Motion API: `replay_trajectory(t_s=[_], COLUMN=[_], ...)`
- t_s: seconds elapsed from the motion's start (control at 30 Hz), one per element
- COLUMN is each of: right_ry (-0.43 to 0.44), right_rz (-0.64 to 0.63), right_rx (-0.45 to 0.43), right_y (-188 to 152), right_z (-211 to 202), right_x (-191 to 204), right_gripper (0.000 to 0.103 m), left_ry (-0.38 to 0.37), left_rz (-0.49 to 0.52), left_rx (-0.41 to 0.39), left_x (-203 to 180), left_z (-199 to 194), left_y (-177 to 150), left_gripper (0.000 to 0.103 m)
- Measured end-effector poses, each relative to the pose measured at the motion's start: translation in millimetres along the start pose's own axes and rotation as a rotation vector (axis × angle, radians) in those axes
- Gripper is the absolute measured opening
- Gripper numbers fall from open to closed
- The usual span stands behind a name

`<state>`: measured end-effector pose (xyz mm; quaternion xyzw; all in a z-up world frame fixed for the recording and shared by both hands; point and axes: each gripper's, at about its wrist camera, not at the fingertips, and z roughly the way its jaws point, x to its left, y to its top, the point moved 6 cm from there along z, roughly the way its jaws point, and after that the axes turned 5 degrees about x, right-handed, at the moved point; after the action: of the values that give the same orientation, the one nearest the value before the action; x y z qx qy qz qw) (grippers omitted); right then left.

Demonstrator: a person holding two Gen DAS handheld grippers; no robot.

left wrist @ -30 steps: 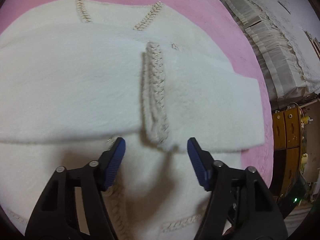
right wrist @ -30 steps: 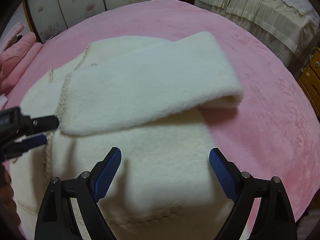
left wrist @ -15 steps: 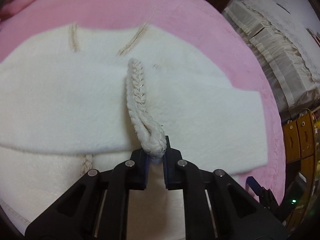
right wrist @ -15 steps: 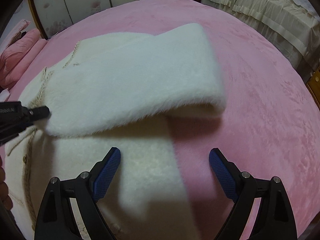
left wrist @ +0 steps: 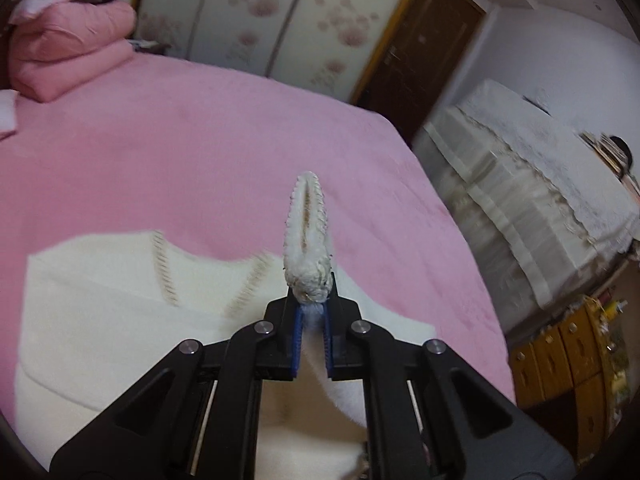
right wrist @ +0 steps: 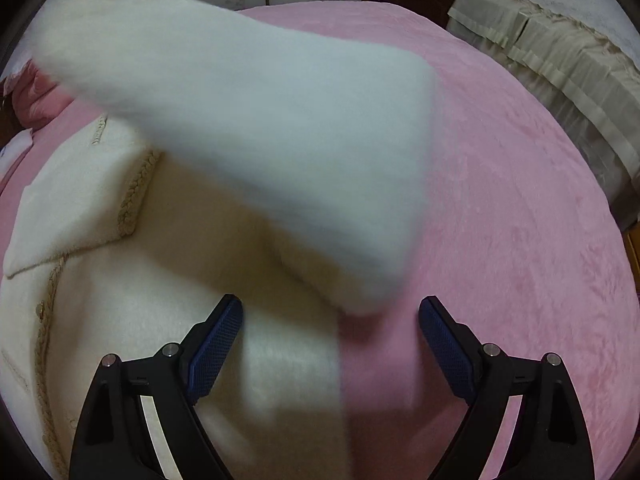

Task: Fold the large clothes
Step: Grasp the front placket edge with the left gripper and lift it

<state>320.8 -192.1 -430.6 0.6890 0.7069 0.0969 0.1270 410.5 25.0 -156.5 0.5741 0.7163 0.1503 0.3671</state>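
Note:
A white fluffy cardigan (left wrist: 112, 304) with beige braided trim lies on the pink bedspread (left wrist: 200, 128). My left gripper (left wrist: 311, 312) is shut on the braided cuff (left wrist: 307, 240) of its sleeve, which stands up pinched between the jaws, lifted off the garment. In the right wrist view the raised sleeve (right wrist: 248, 128) hangs blurred across the upper middle, above the cardigan's body (right wrist: 120, 300). My right gripper (right wrist: 330, 336) is open and empty, low over the cardigan's right edge and the pink bedspread (right wrist: 520, 240).
Folded pink quilts (left wrist: 68, 48) sit at the bed's far left. A cream lace-covered bed or sofa (left wrist: 540, 192) stands to the right, with wooden drawers (left wrist: 568, 352) below it. Flowered wardrobe doors (left wrist: 256, 12) and a dark door (left wrist: 420, 52) are behind.
My left gripper closed on the sleeve cuff, then lifted it up and away from the cardigan. The sleeve now hangs raised in the right wrist view. My right gripper stayed open.

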Motion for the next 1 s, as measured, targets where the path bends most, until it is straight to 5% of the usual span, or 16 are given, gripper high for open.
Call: replay_trajectory(t_s=[0.13,0.4,0.67,0.8,0.9,1.0], right_ry=[-0.010,-0.028,0.005,0.070,0.071,0.102], right_rz=[-0.021,-0.053,-0.048,0.055,0.056,0.077], right_rx=[-0.021,-0.029,-0.112,0.016,0.031,0.064], right_y=[8.6,11.5,43.0,51.8,46.7,33.6], right_z=[-2.4,13.5,4.9,21.5,16.2,5.6], right_x=[-4.3,-17.6,-52.2,-70.0,-72.6,-74.5], right_gripper=[0.091,0.091,0.091,0.091,0.091,0.075], left_ry=[0.138,0.334,0.311,0.321,0.316,0.318], left_rz=[-0.050,-0.166,-0.203,-0.231,-0.271,-0.282], left_rx=[0.037,0.337,0.360,0.390,0.394,0.351], left_x=[61.1,169.1,196.1,214.5,224.3,221.1], left_z=[2.6,70.6,76.5,87.9,92.1,80.4], left_y=[-1.3,-112.0,-126.4,-141.7,-140.2,-133.0], left_gripper=[0.006,0.006,0.006,0.007,0.010,0.014])
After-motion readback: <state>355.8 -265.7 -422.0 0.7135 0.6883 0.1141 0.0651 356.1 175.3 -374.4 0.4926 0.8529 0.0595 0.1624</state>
